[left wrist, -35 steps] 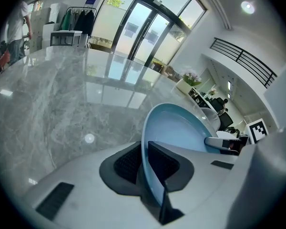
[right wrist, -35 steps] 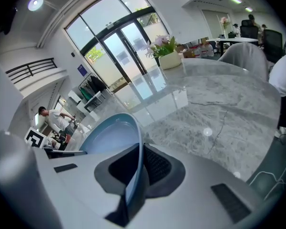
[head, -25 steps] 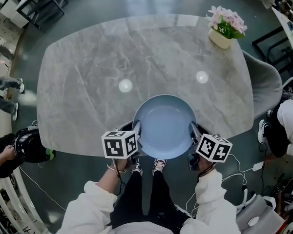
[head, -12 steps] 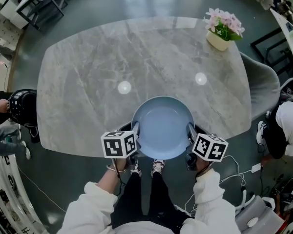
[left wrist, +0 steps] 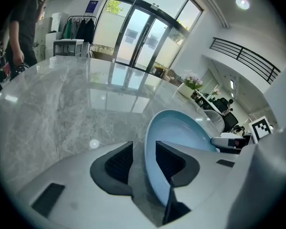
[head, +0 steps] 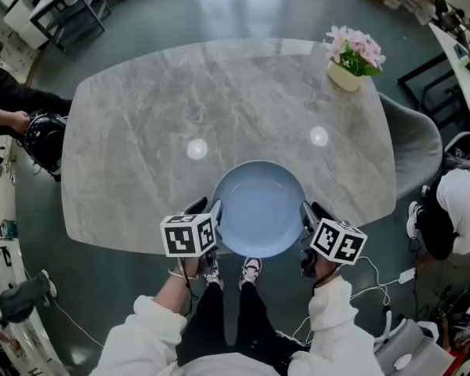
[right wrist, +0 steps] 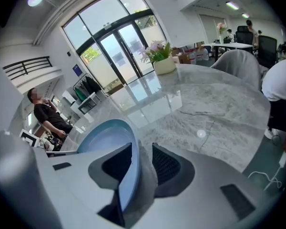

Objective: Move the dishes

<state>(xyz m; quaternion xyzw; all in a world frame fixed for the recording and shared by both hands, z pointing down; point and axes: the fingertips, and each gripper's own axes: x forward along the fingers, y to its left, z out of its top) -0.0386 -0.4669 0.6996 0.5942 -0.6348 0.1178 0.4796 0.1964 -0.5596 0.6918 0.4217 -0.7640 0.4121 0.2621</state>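
Observation:
A light blue plate (head: 258, 208) lies on the grey marble table (head: 141, 131) at its near edge. My left gripper (head: 211, 210) stands at the plate's left rim and my right gripper (head: 307, 214) at its right rim. In the left gripper view the plate (left wrist: 181, 132) has its rim between the jaws of the left gripper (left wrist: 144, 159). These jaws have just been opening, and a gap shows beside the rim. The right gripper view has the plate (right wrist: 105, 137) the same way between the loosened jaws of the right gripper (right wrist: 142, 163), which have also just been opening.
A pot of pink flowers (head: 348, 57) stands at the table's far right corner. A grey chair (head: 419, 143) is tucked at the right side. A person holding a black helmet (head: 43, 139) stands at the left, and another person (head: 462, 210) sits at the right.
The plate and both grippers keep their places at the table's near edge. The person with the black helmet has moved up along the left side of the picture.

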